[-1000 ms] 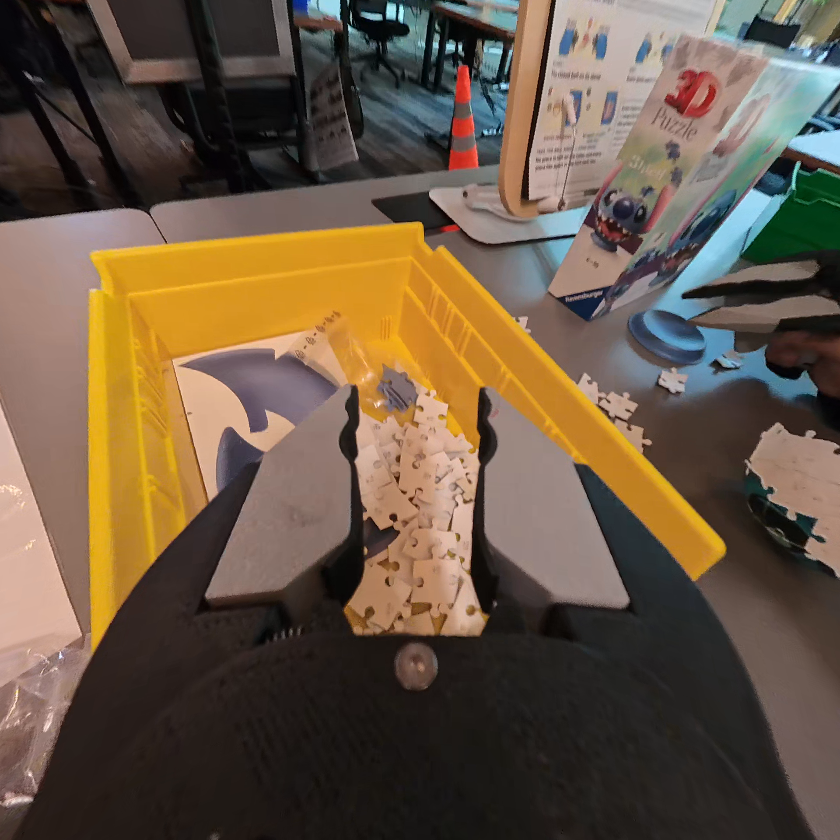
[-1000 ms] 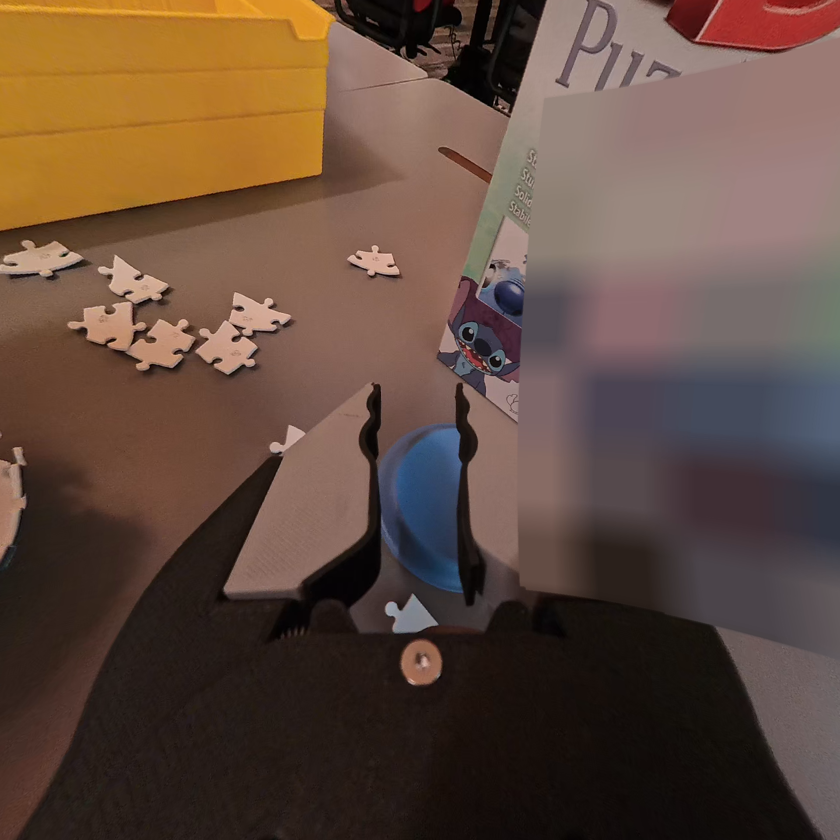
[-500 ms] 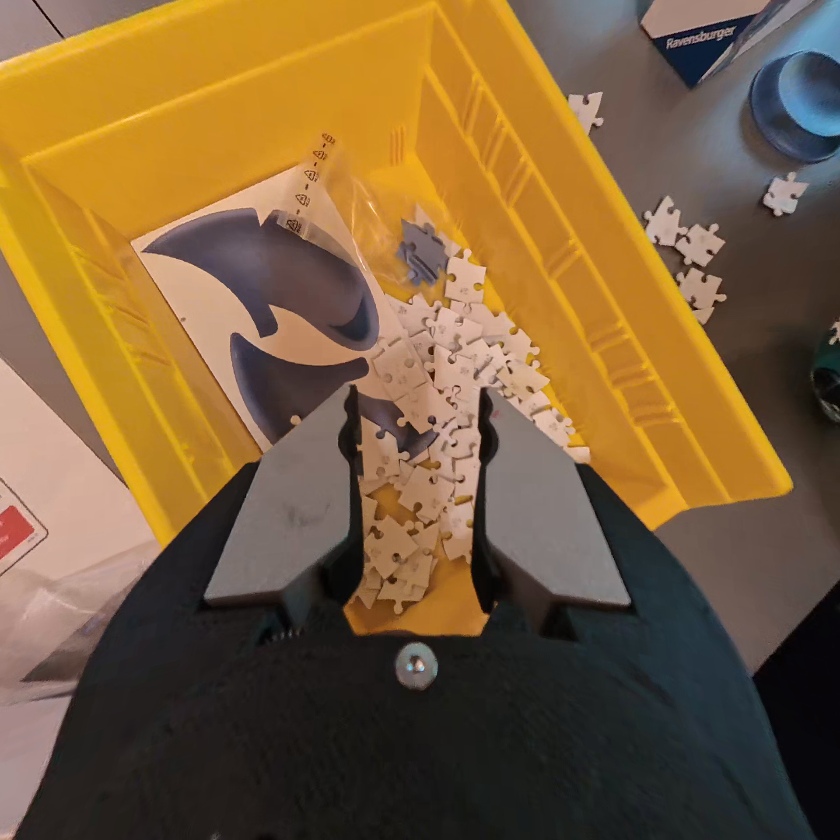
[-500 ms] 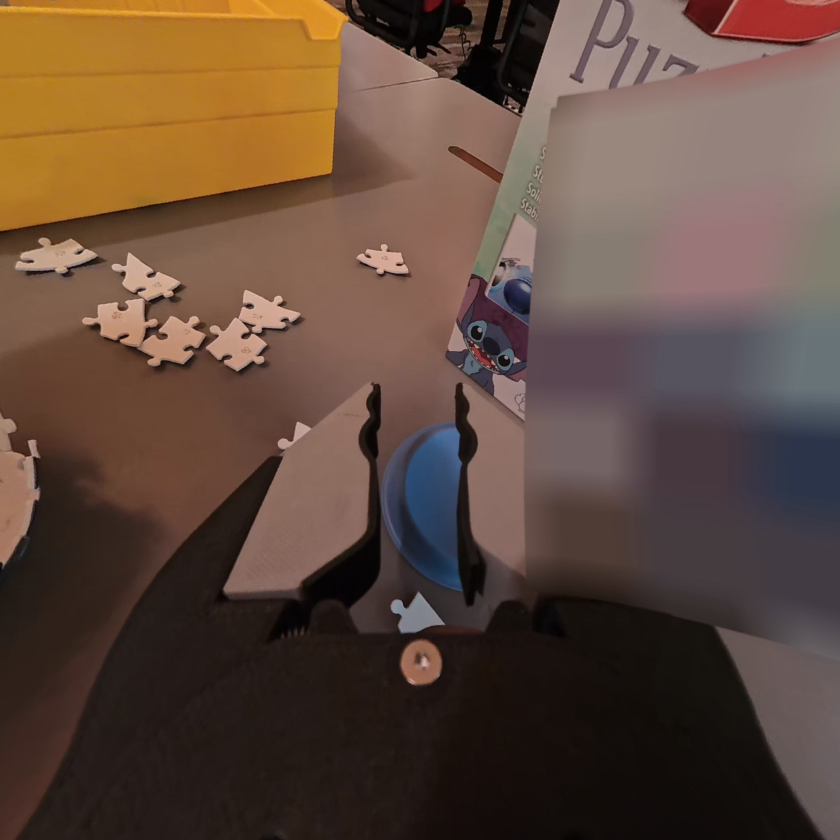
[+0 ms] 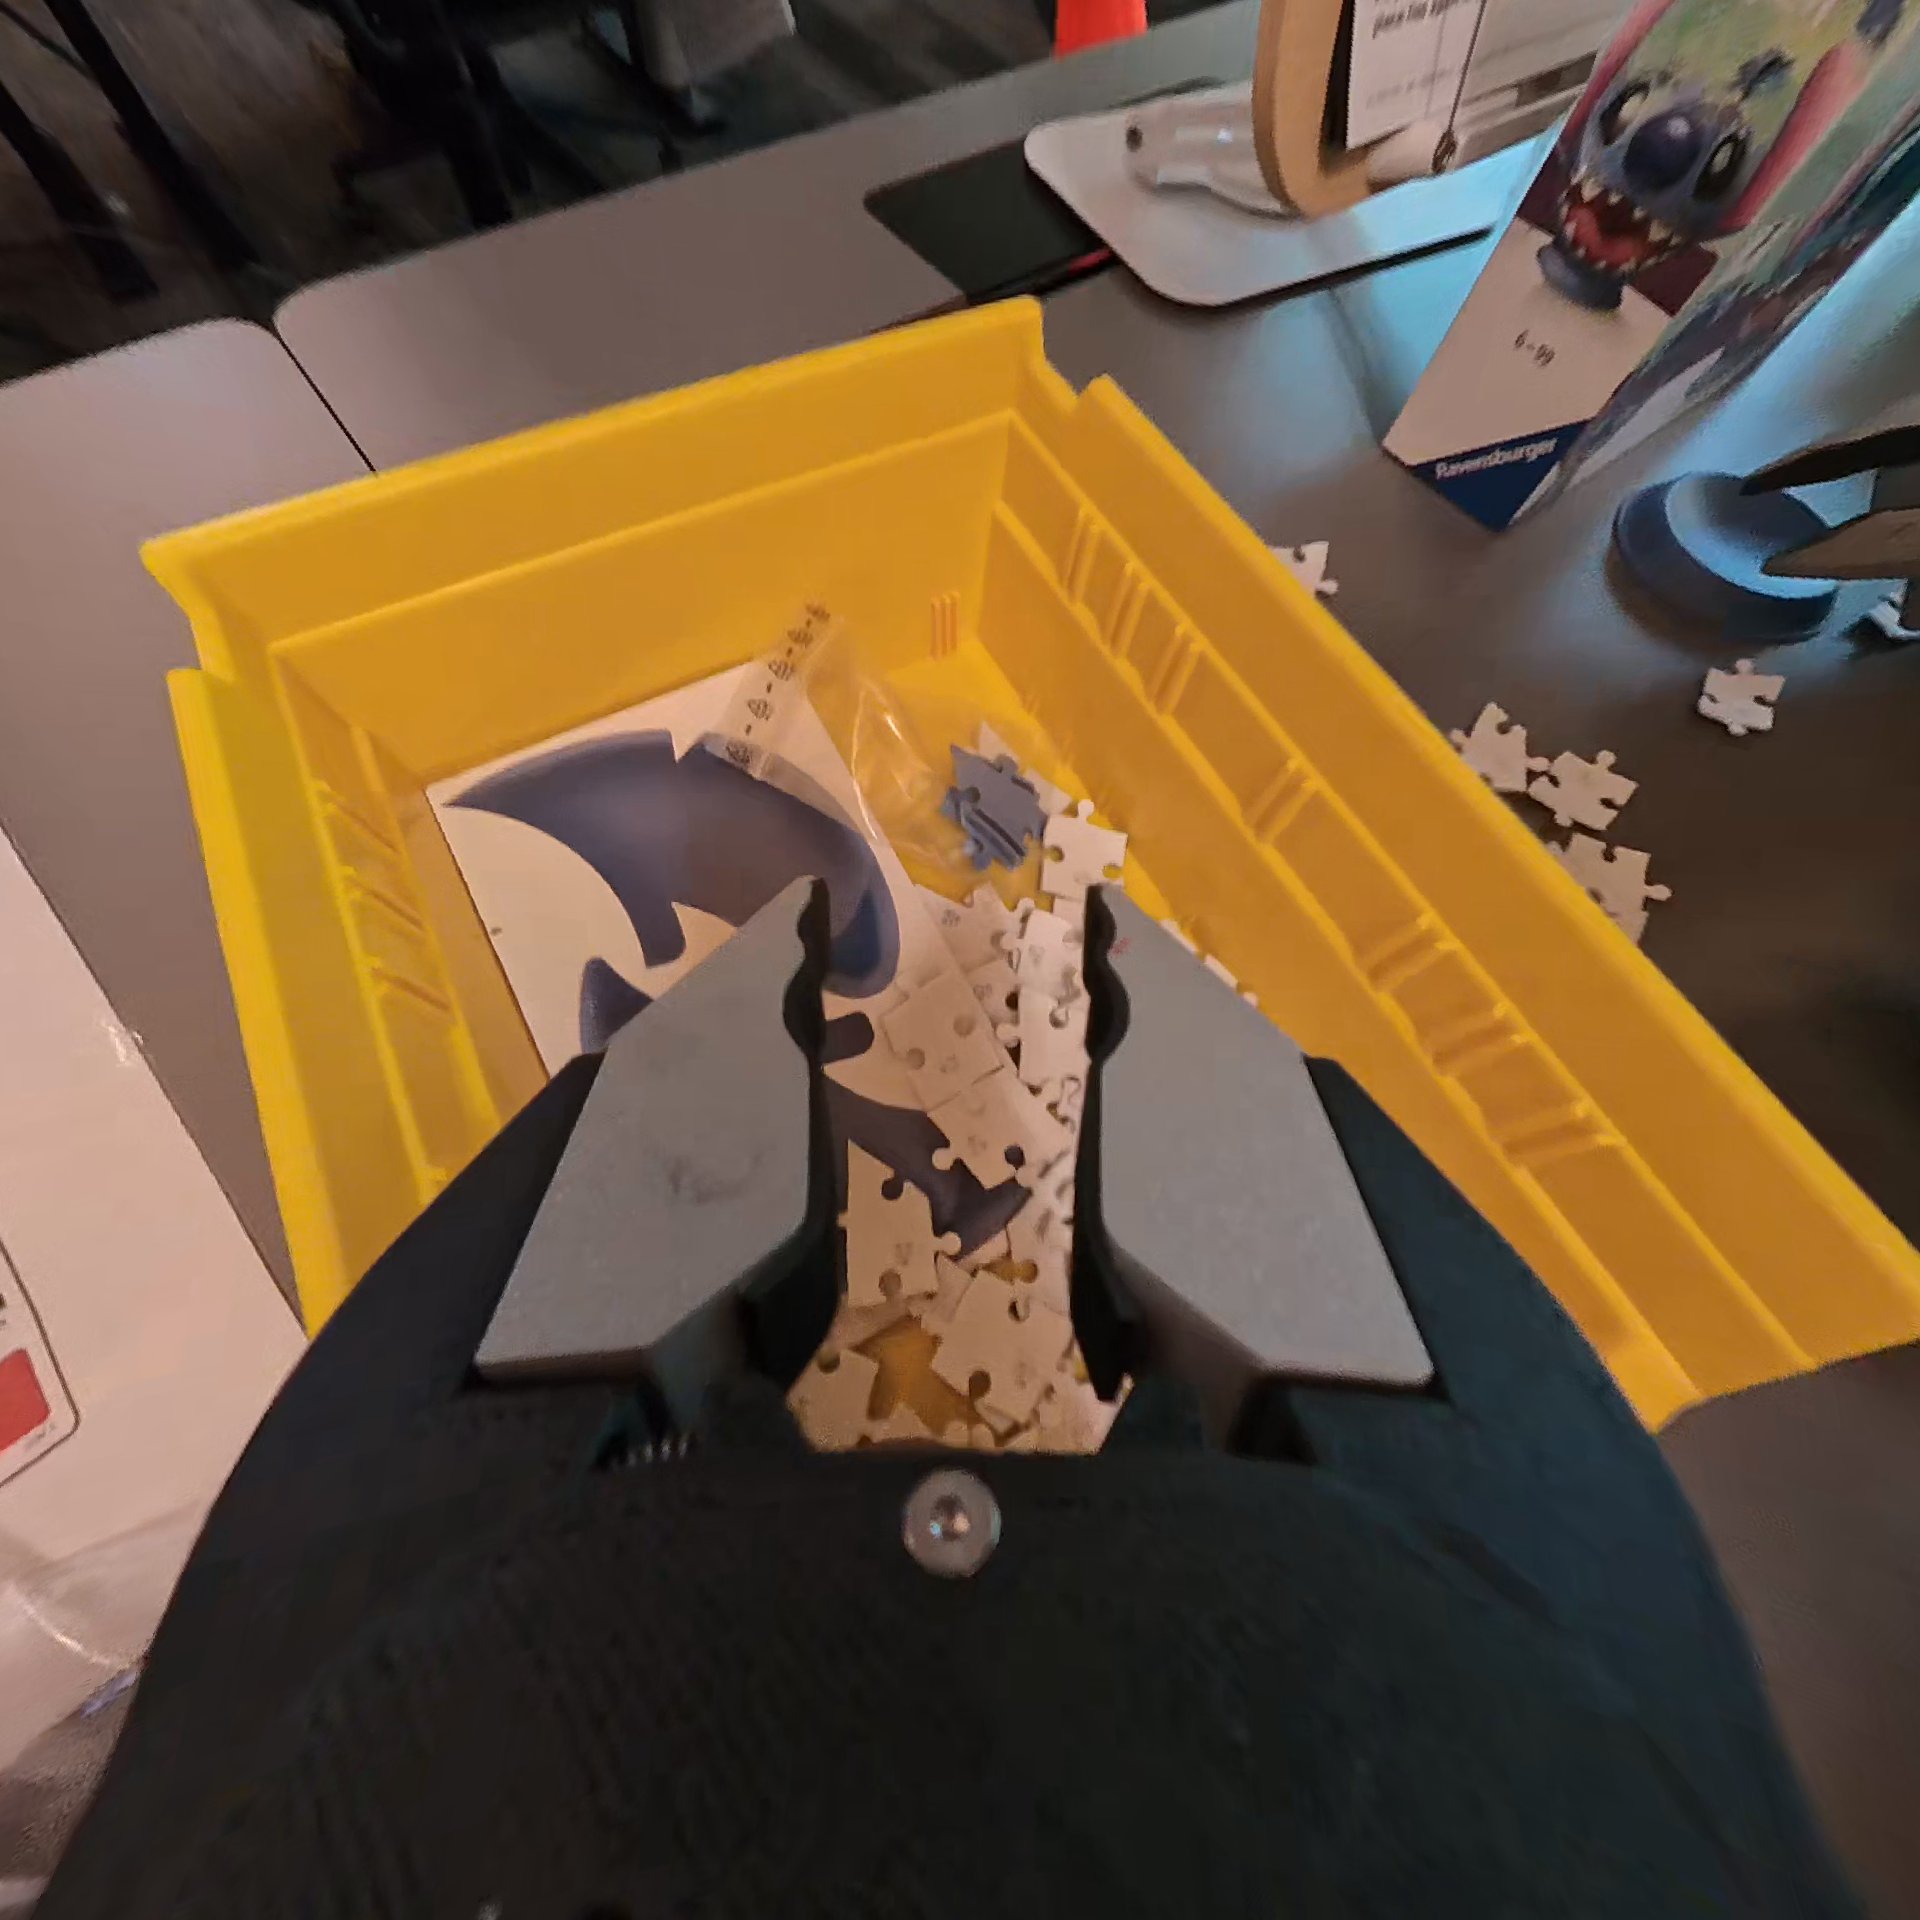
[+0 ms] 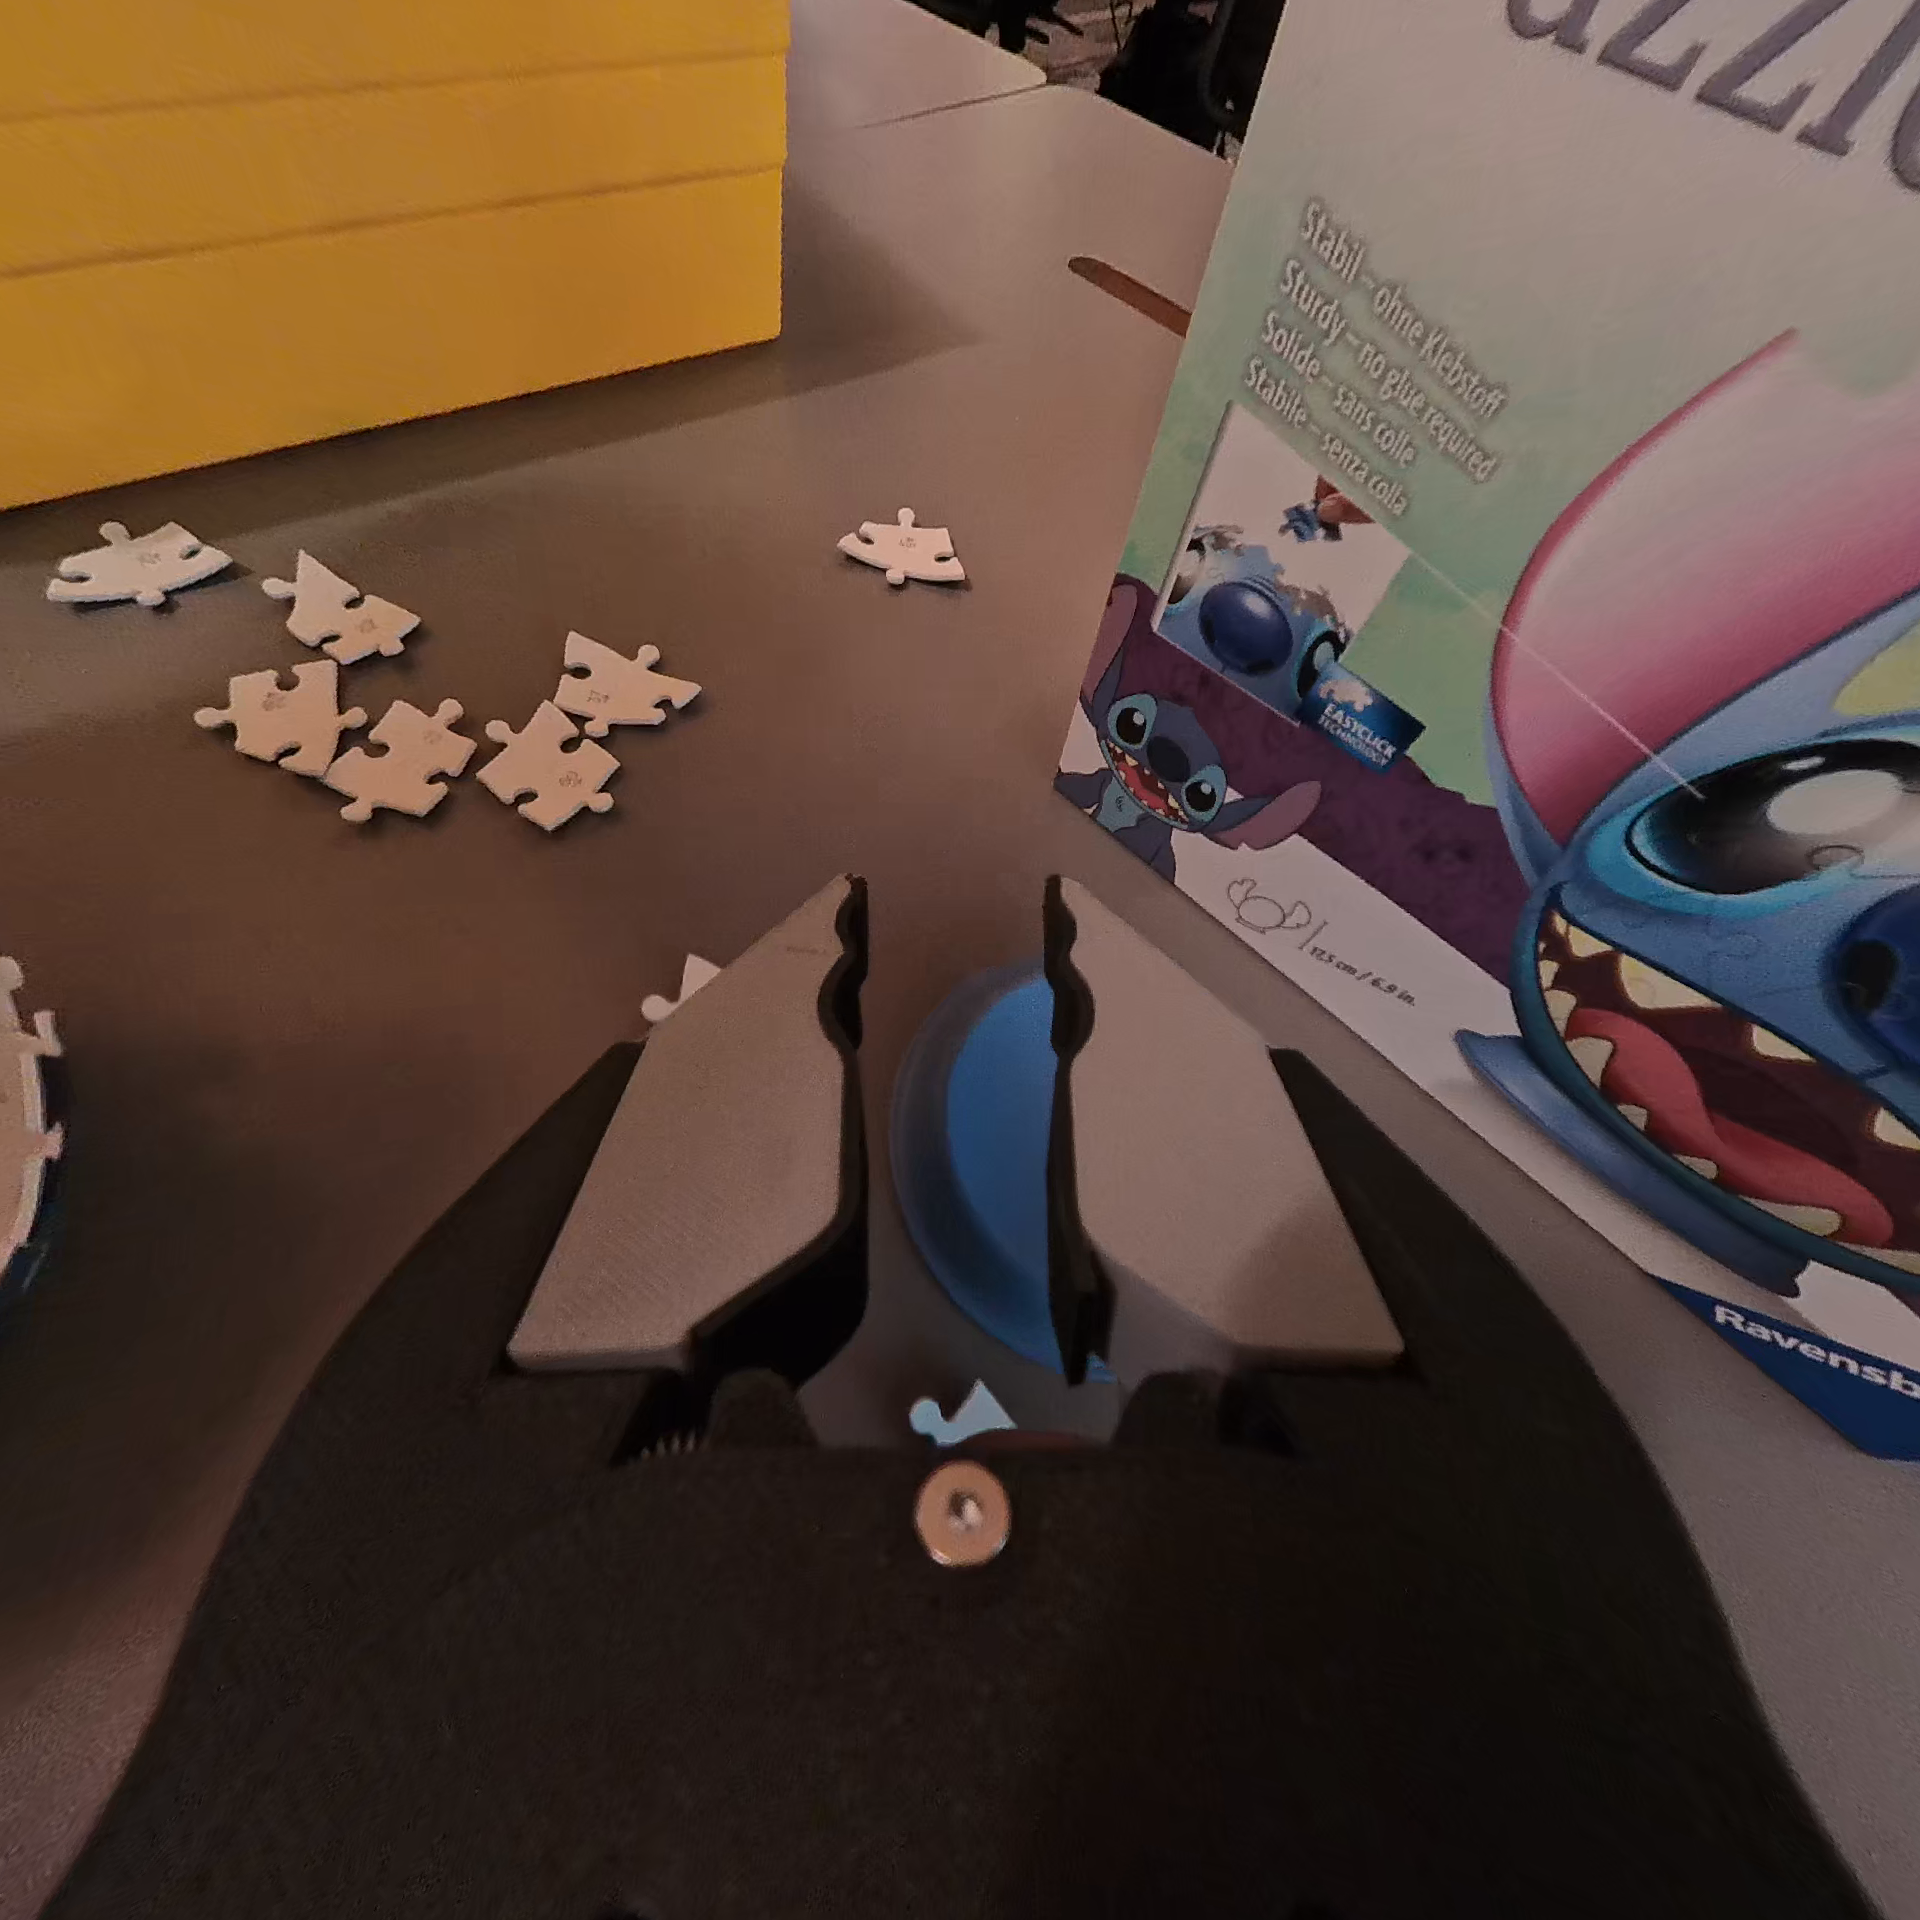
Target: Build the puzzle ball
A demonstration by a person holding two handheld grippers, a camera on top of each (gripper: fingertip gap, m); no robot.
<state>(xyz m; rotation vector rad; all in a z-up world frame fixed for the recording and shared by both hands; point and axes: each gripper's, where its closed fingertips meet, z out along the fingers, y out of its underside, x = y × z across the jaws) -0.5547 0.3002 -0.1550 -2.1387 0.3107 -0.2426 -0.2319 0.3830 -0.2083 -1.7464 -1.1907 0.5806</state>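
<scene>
The left gripper (image 5: 948, 904) hangs over the yellow bin (image 5: 1351, 831), its fingers (image 5: 686, 1143) spread well apart and holding nothing. Below them, inside the bin, lies a heap of white puzzle pieces (image 5: 987, 1039), backs up, spilling toward the near right corner. A white sheet with dark blue curved shapes (image 5: 623, 831) covers the bin's floor on the left, and a clear plastic bag (image 5: 883, 748) with a few blue pieces (image 5: 987, 805) sits at the far end of the heap.

The right gripper (image 6: 951, 914) is low over the grey bench (image 6: 727, 436), also parted with nothing between its fingers (image 6: 727, 1143). The round blue stand (image 6: 987, 1143) rests on the bench beneath its right finger. Just right of it stands the puzzle box (image 6: 1507, 520). A loose cluster of white pieces (image 6: 416, 717) lies on the bench to the far left, near the bin's side wall, with one single piece (image 6: 904, 545) apart from them. The partly built puzzle ball (image 6: 21, 1122) shows only at the left edge
</scene>
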